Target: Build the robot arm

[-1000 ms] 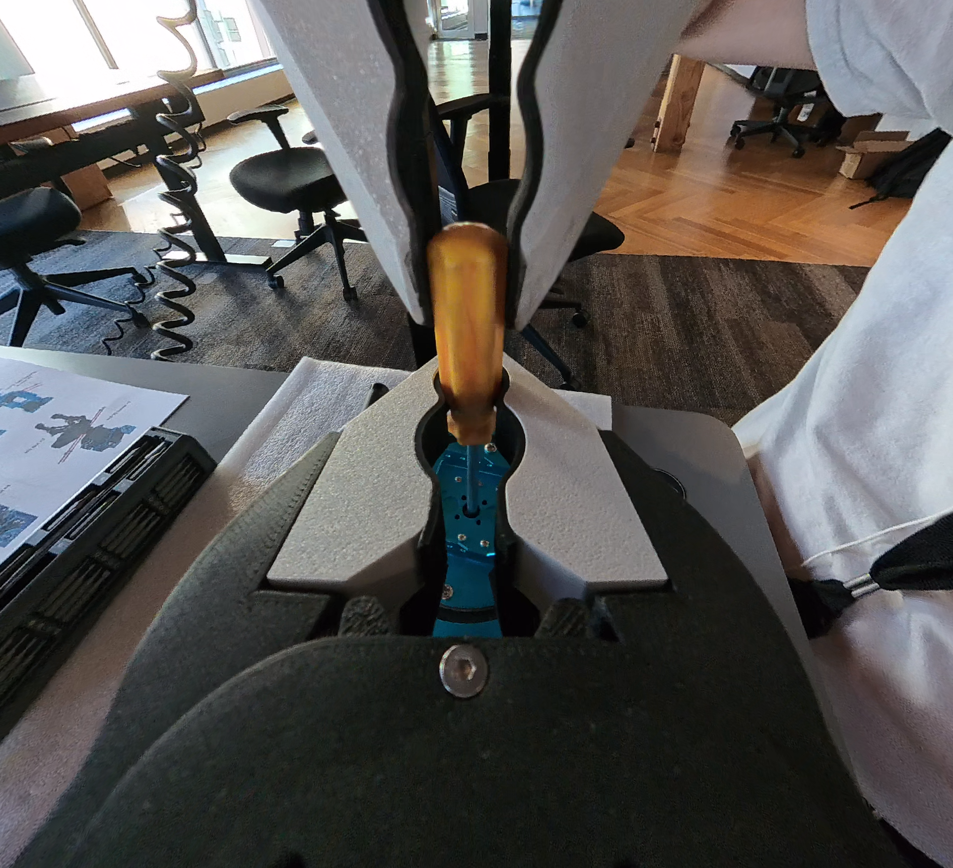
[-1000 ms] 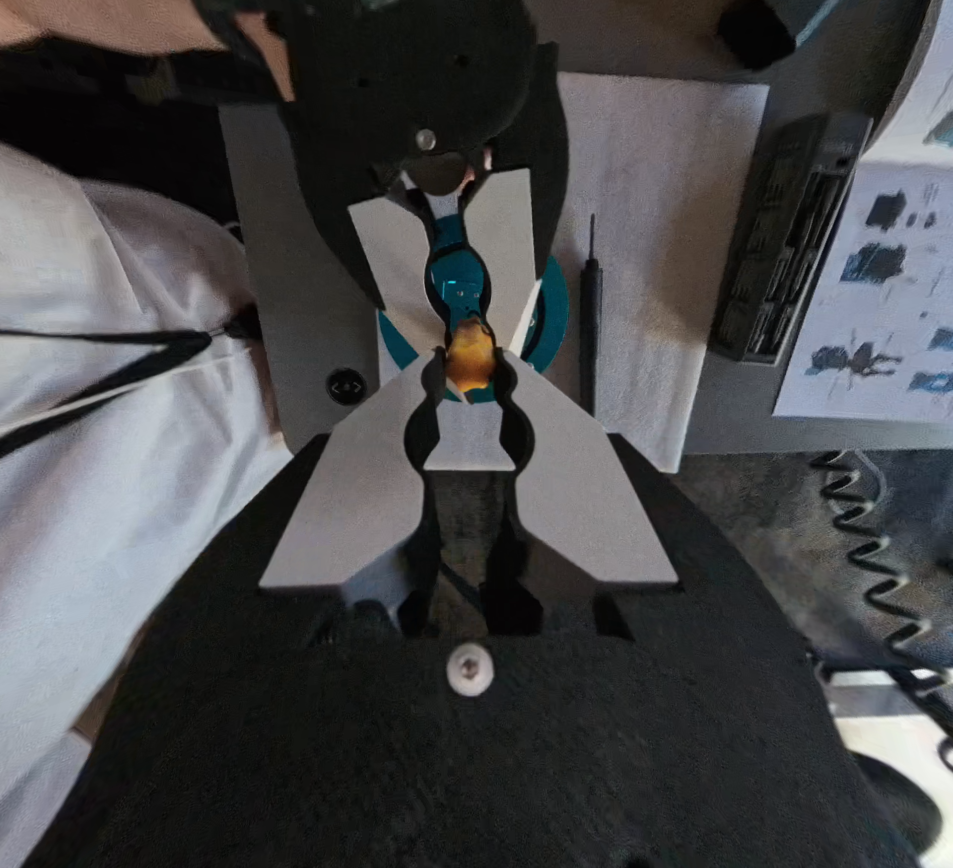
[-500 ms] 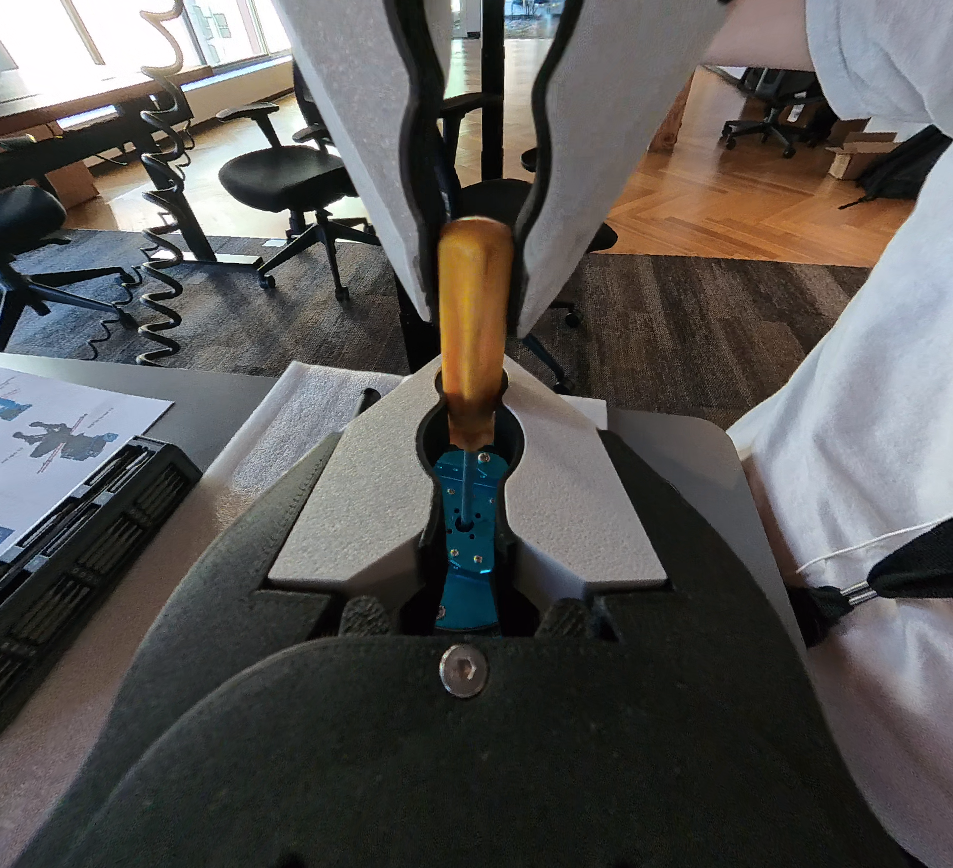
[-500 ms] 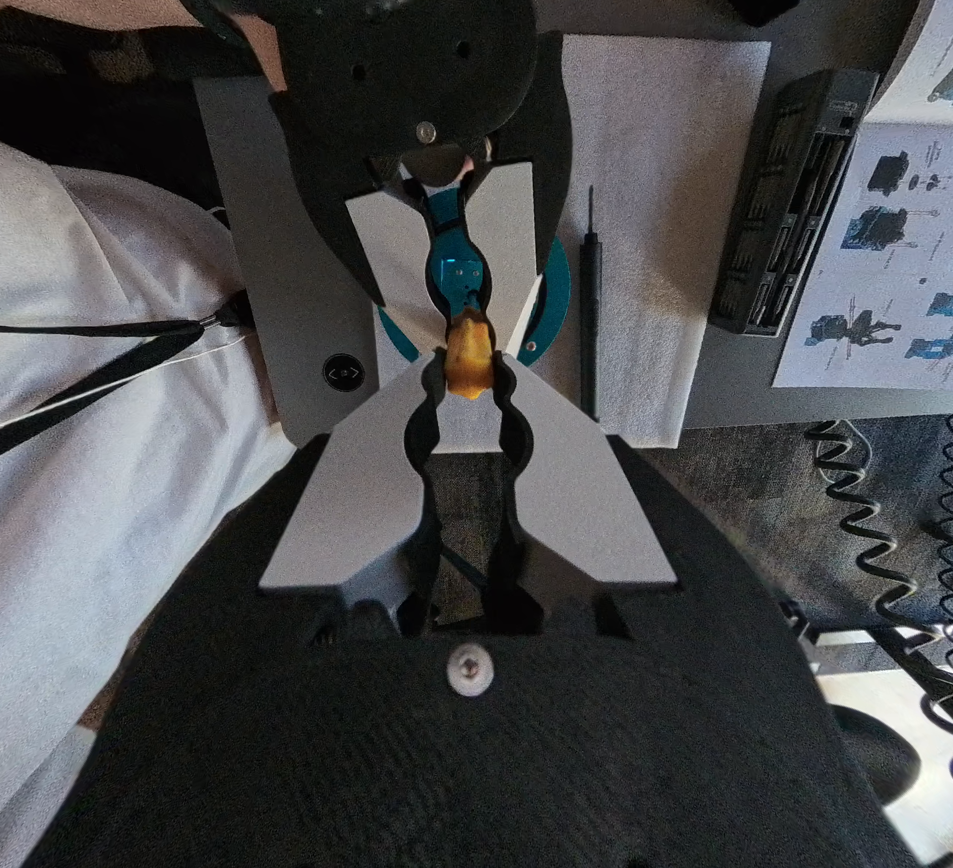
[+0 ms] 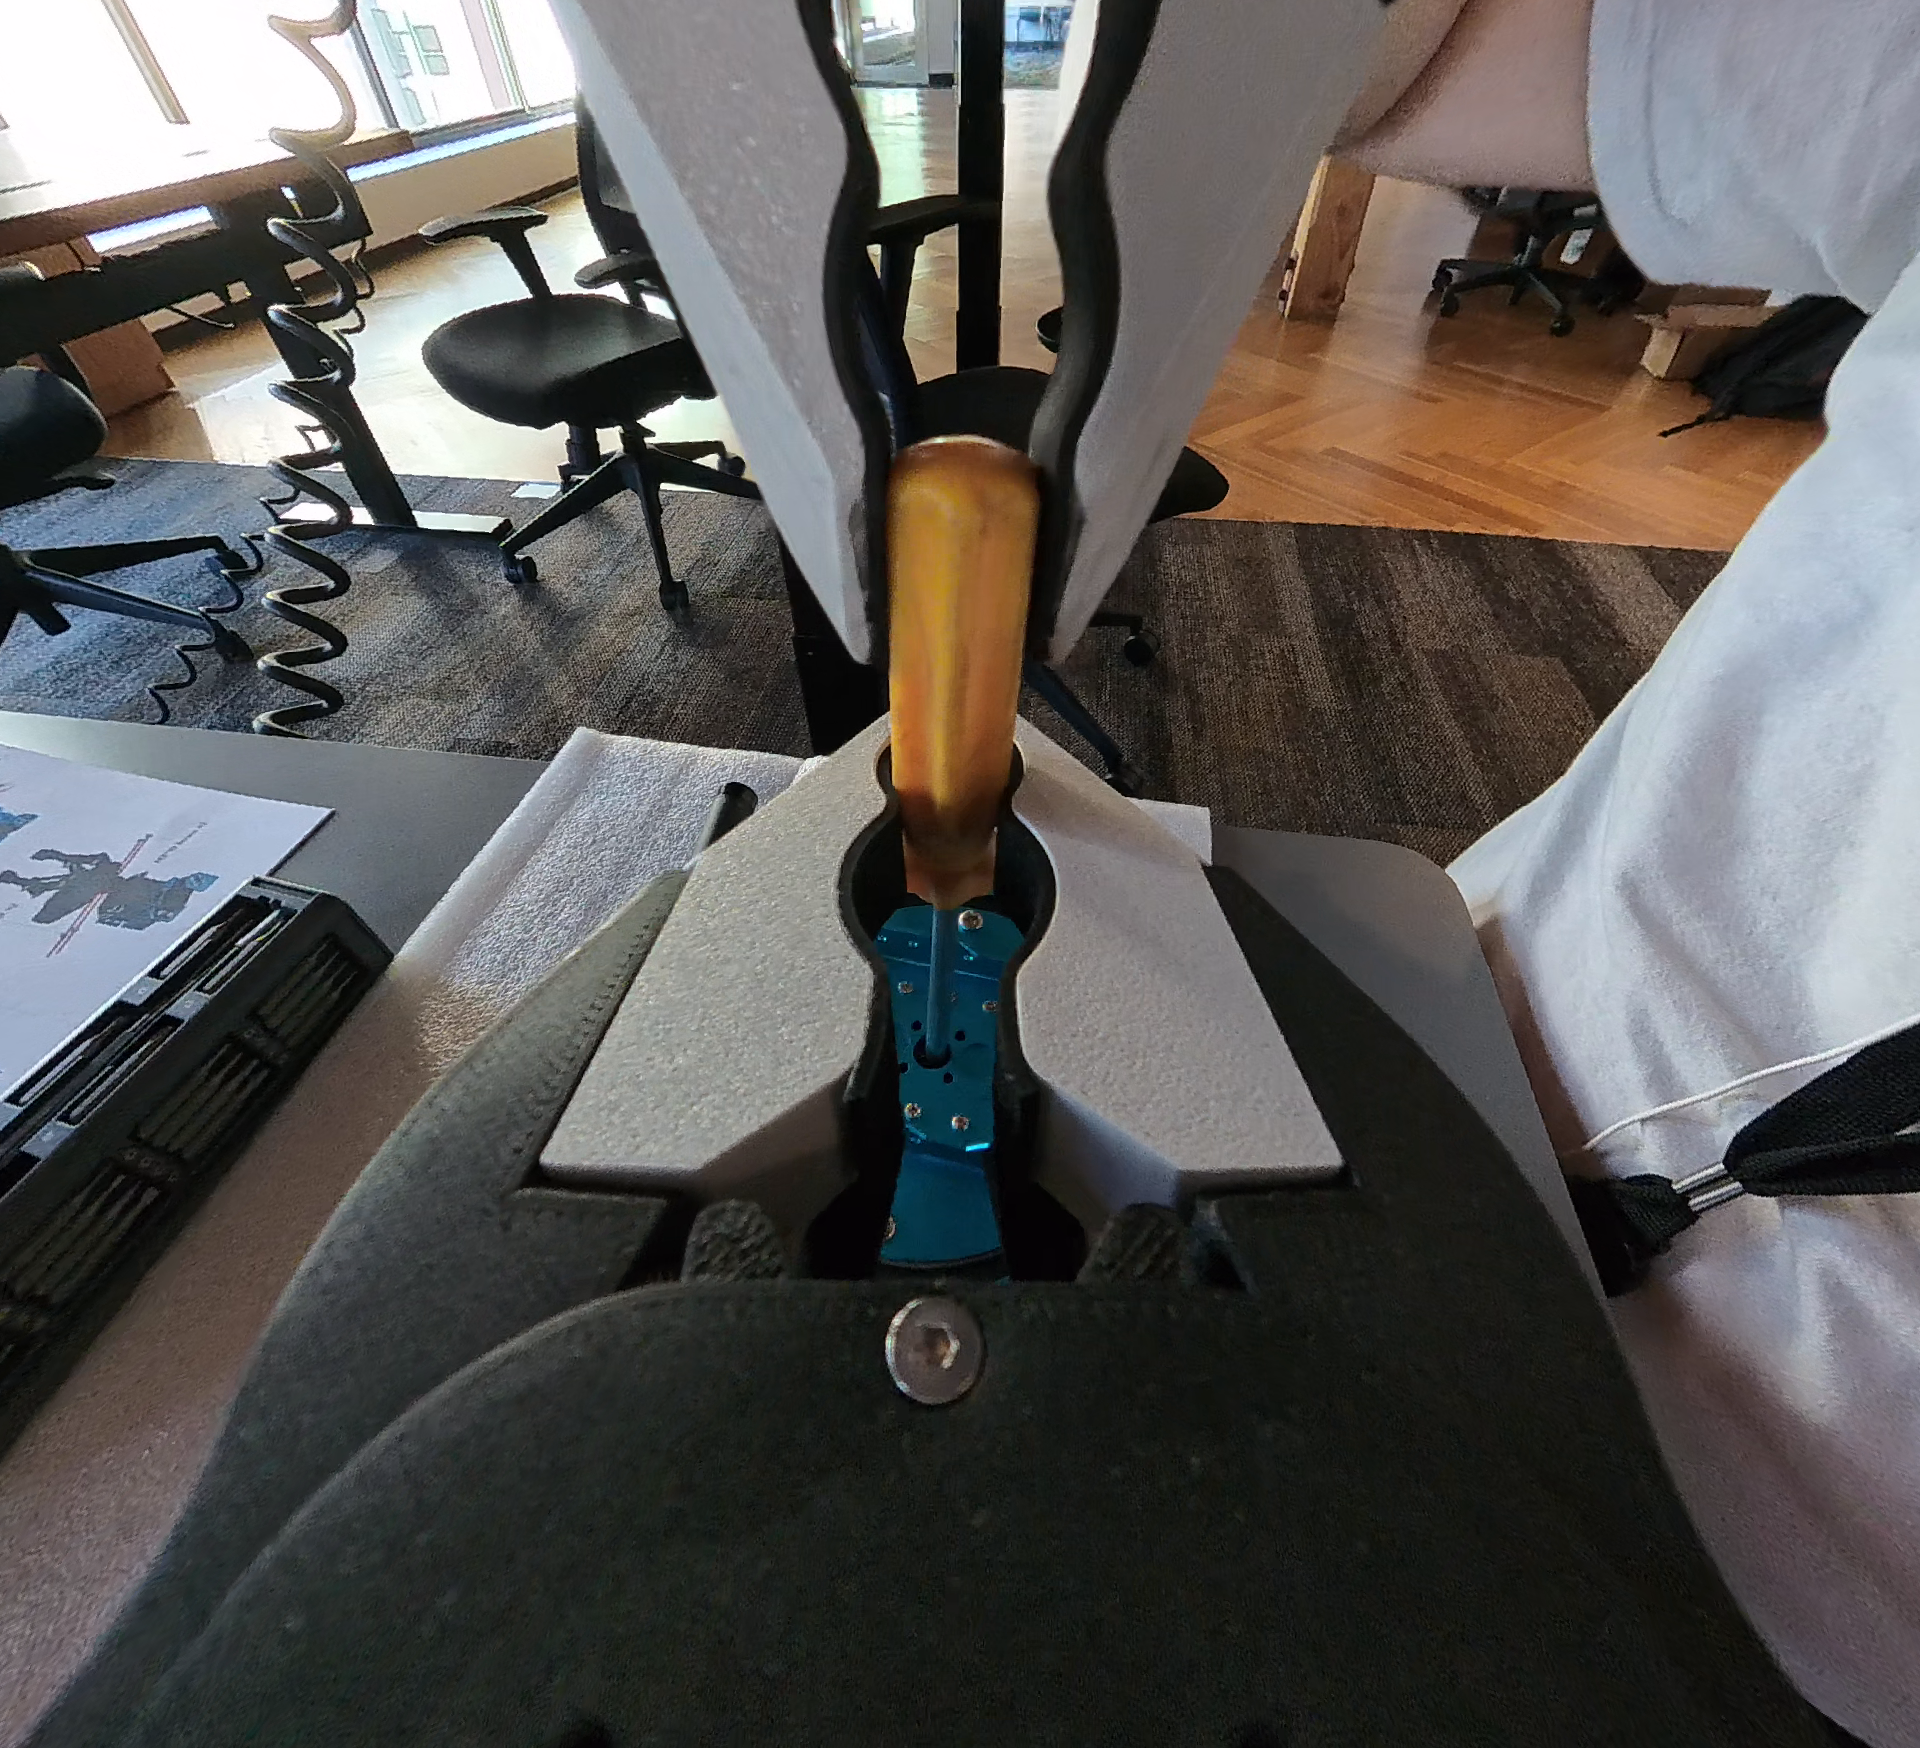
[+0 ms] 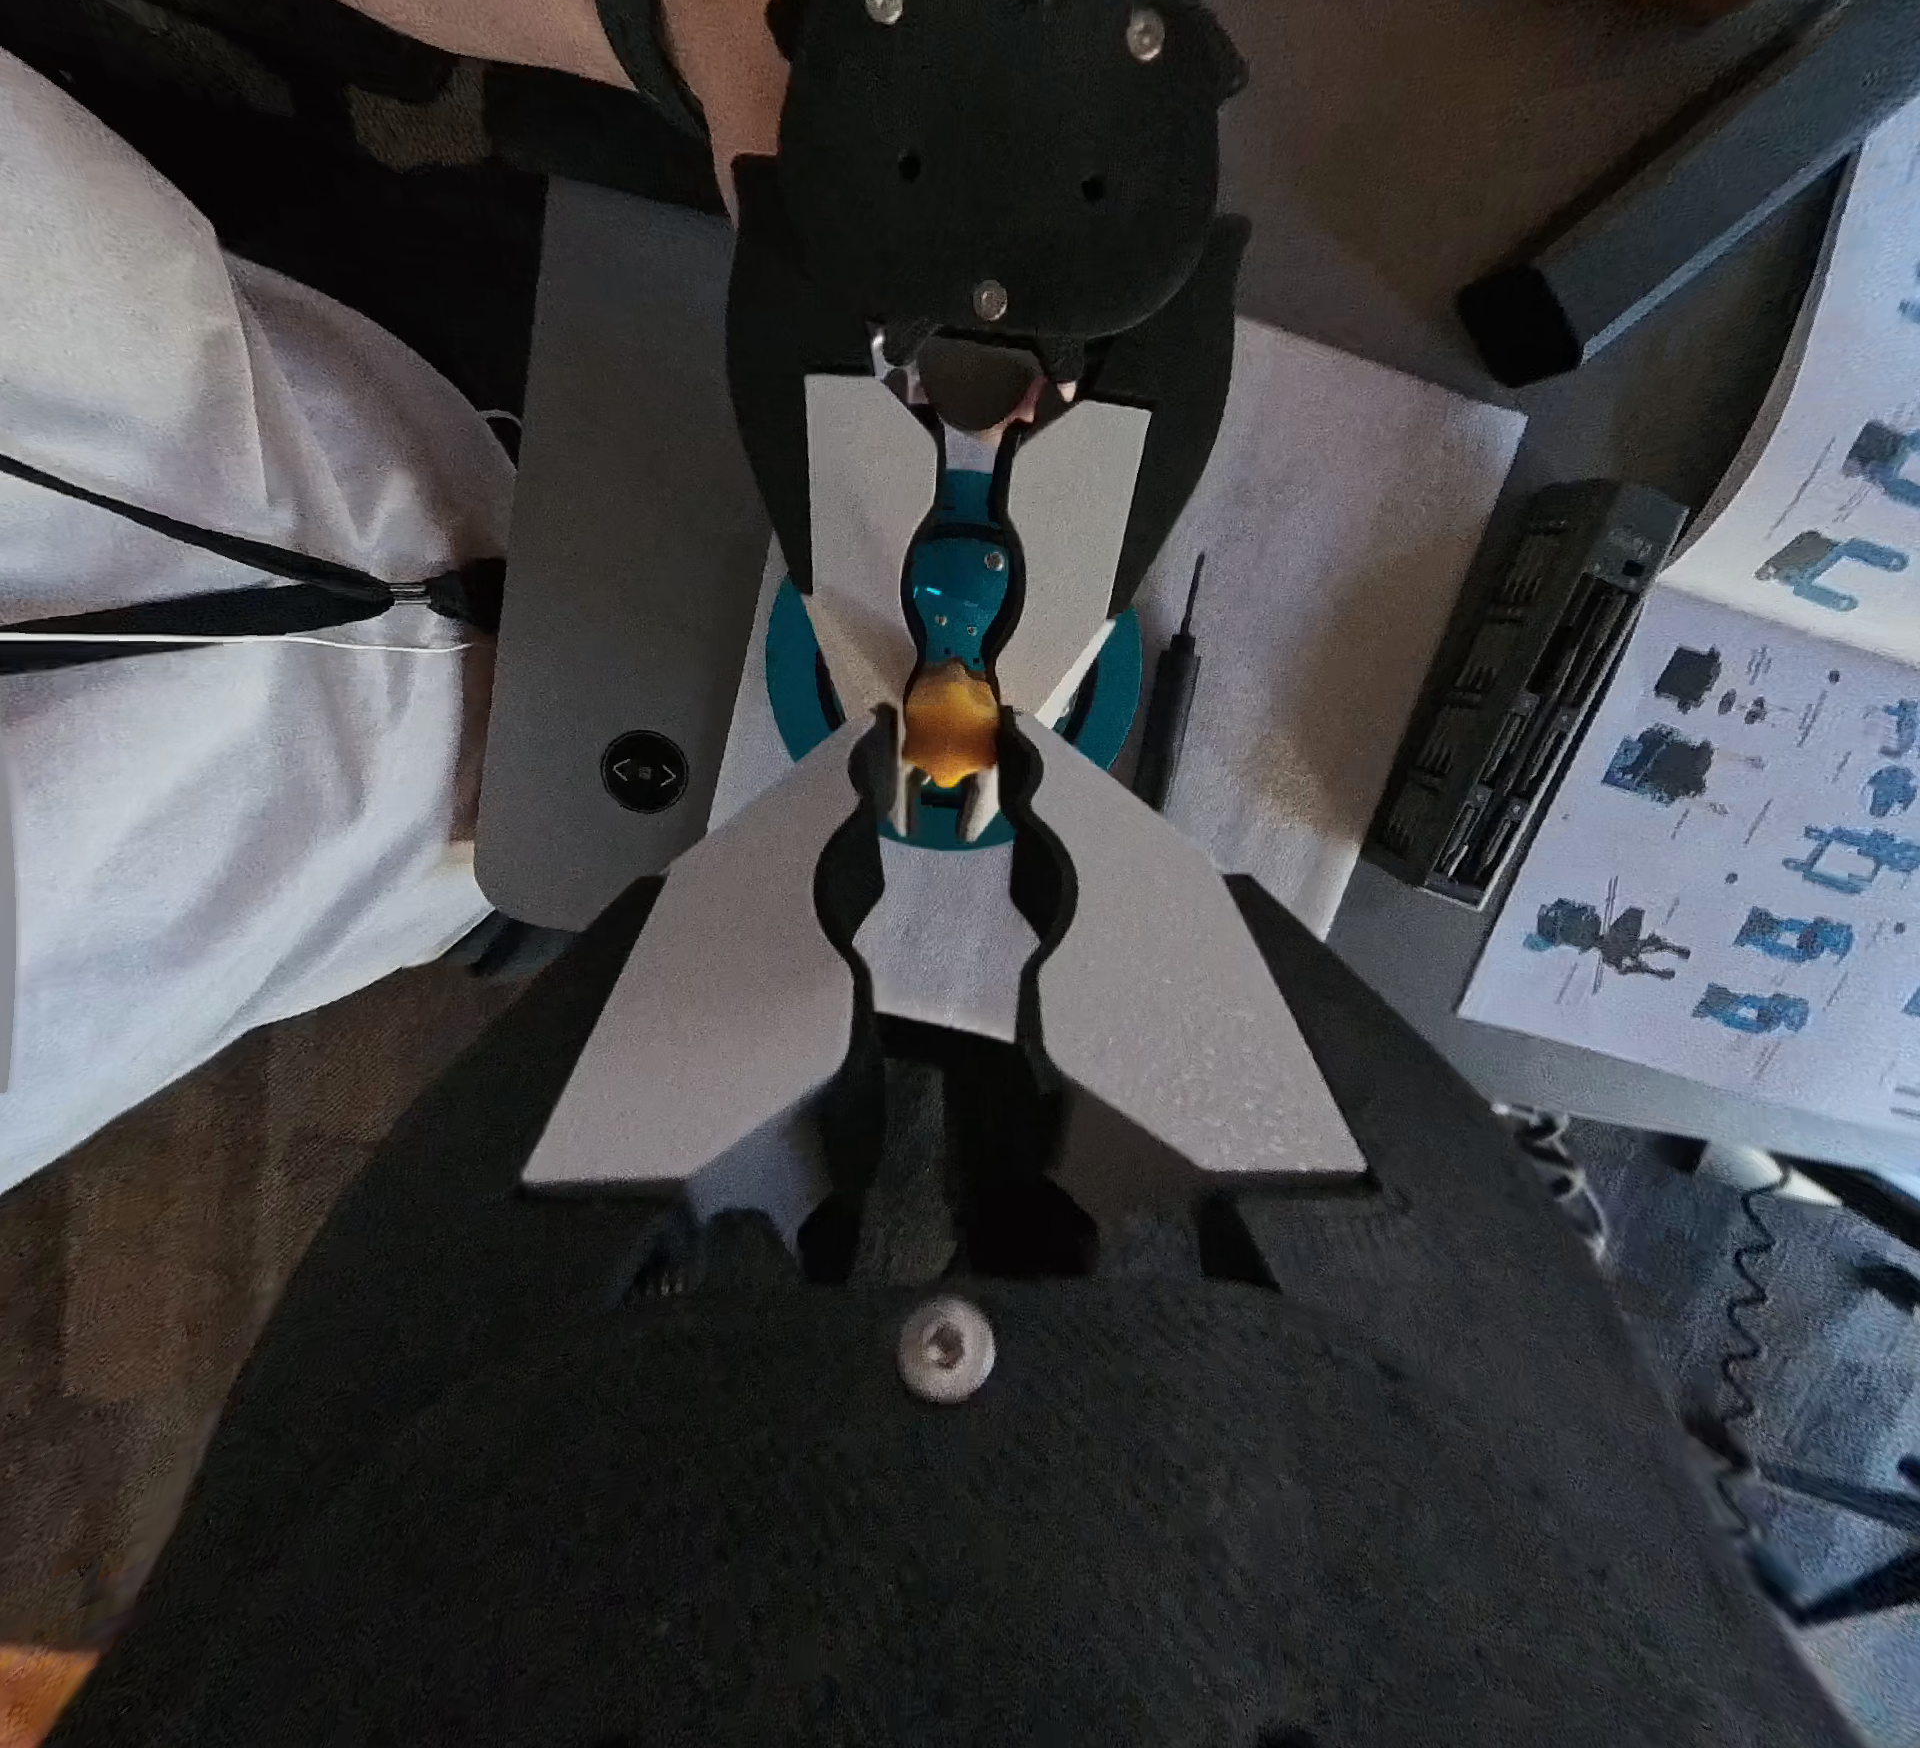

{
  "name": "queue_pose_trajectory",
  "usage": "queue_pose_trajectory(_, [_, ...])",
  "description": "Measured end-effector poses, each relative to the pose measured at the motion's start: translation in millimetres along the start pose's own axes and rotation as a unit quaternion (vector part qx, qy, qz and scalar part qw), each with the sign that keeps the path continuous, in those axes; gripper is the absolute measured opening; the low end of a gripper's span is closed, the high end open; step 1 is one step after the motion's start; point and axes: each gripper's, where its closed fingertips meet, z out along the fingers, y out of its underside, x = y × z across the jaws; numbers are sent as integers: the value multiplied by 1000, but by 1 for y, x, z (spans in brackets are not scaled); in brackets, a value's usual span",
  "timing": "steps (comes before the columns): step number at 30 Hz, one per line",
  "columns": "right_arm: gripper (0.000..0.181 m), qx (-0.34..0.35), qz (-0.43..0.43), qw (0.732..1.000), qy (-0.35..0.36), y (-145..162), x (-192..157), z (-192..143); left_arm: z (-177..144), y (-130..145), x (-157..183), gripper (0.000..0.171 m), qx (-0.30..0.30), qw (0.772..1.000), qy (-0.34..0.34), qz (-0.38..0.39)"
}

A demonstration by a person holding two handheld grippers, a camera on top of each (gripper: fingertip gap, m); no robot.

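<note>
My left gripper [image 5: 956, 763] lies low over the table, shut on a blue metal part [image 5: 940, 1054] with small screws and holes. In the right wrist view the left gripper [image 6: 951, 690] comes from the top, and the blue part [image 6: 951, 576] stands on a blue round disc [image 6: 795, 680]. My right gripper [image 6: 951, 742] is shut on the amber handle of a screwdriver [image 6: 948, 727]. In the left wrist view the right gripper [image 5: 956, 638] comes down from above. The screwdriver [image 5: 961, 618] stands upright, its thin shaft reaching into the blue part.
A white foam pad [image 6: 1351, 555] on the grey table [image 6: 623, 451] bears a small black screwdriver [image 6: 1174, 690]. A black bit case [image 6: 1517, 701] and printed sheets [image 6: 1714, 867] lie beside it. A person in white [image 5: 1714, 867] is close. Office chairs [image 5: 561, 358] stand beyond the table edge.
The right gripper has come a little closer over the blue part with the screwdriver still in it. The left gripper keeps its hold on the blue part.
</note>
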Motion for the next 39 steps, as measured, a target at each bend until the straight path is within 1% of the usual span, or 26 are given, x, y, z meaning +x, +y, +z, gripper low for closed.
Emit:
queue_pose_trajectory(2, [42, 70, -15, 997, 18, -5, 4, -8, 0, 0, 0, 8, -1, 1000, -1, 4])
queue_pose_trajectory(3, [48, 109, -14, 994, 20, -5, 4, -15, 0, 0, 0, 8, -1, 1000, -1, 3])
queue_pose_trajectory(4, [50, 156, -12, 987, 26, -7, 5, -23, -1, 0, 0, 8, 0, 1000, -1, 1])
queue_pose_trajectory(5, [56, 217, -11, 975, 45, -10, 11, -34, -1, 0, -1, 8, 1, 1000, -1, -1])
queue_pose_trajectory(6, [58, 285, -12, 956, 61, -14, 14, -46, -2, 0, -1, 8, 3, 1000, 0, -2])
queue_pose_trajectory(7, [59, 359, -14, 931, 67, -18, 15, -60, -2, 0, -1, 8, 4, 1000, 0, -4])
queue_pose_trajectory(8, [71, 427, -37, 902, 61, -21, 10, -71, -2, 0, -1, 8, 4, 1000, 0, -5])
queue_pose_trajectory(9, [75, 486, -47, 870, 63, -23, 7, -82, -2, 0, -2, 9, 5, 1000, 0, -5])
queue_pose_trajectory(10, [79, 520, -37, 851, 68, -24, 10, -89, -2, 0, -1, 8, 5, 1000, 0, -5])
queue_pose_trajectory(11, [75, 536, -15, 841, 67, -23, 15, -92, -2, 0, -1, 8, 5, 1000, -1, -5])
queue_pose_trajectory(12, [61, 541, 2, 839, 62, -22, 18, -92, -2, 0, -1, 9, 4, 1000, -2, -3])
queue_pose_trajectory(13, [44, 546, -1, 836, 59, -22, 18, -91, -2, 0, -1, 8, 4, 1000, -2, -3])
queue_pose_trajectory(14, [33, 548, -12, 834, 57, -22, 16, -89, -2, 0, -1, 8, 5, 1000, -2, -3])
queue_pose_trajectory(15, [11, 550, -34, 834, 36, -24, 8, -88, -2, 0, -1, 8, 5, 1000, -2, -4])
queue_pose_trajectory(16, [0, 553, -65, 831, -11, -26, -8, -85, -2, 0, -1, 8, 5, 1000, -2, -4])
queue_pose_trajectory(19, [0, 532, -64, 840, -84, -24, -12, -70, -1, 0, 0, 9, 3, 1000, 0, -2])
queue_pose_trajectory(21, [41, 533, -63, 837, -110, -20, -7, -58, -1, 1, 1, 9, 2, 1000, 0, -1])
queue_pose_trajectory(22, [45, 538, -56, 833, -119, -19, -4, -52, 0, 1, 1, 9, 1, 1000, 0, 0])
queue_pose_trajectory(25, [44, 549, -51, 828, -99, -17, 7, -33, 0, 1, 2, 8, 1, 1000, 1, 2])
queue_pose_trajectory(28, [39, 548, -49, 827, -120, -17, 3, -22, 0, 0, 2, 8, 2, 1000, 2, 0])
queue_pose_trajectory(30, [33, 537, -48, 834, -119, -18, 2, -16, 1, 0, 2, 9, 2, 1000, 3, 1])
queue_pose_trajectory(31, [22, 530, -52, 838, -118, -19, 0, -13, 1, 0, 2, 8, 2, 1000, 4, 1])
queue_pose_trajectory(32, [17, 529, -53, 839, -115, -19, 0, -12, 2, 0, 2, 8, 1, 1000, 4, 1])
queue_pose_trajectory(33, [17, 531, -47, 839, -109, -19, 2, -12, 1, 1, 2, 8, 1, 1000, 2, 1])
queue_pose_trajectory(36, [17, 541, -23, 837, -77, -19, 5, -11, 0, 0, 1, 9, 5, 1000, 3, -5])
queue_pose_trajectory(39, [17, 549, 3, 836, -3, -21, 4, -10, 1, 0, 2, 9, 5, 1000, 4, -5])
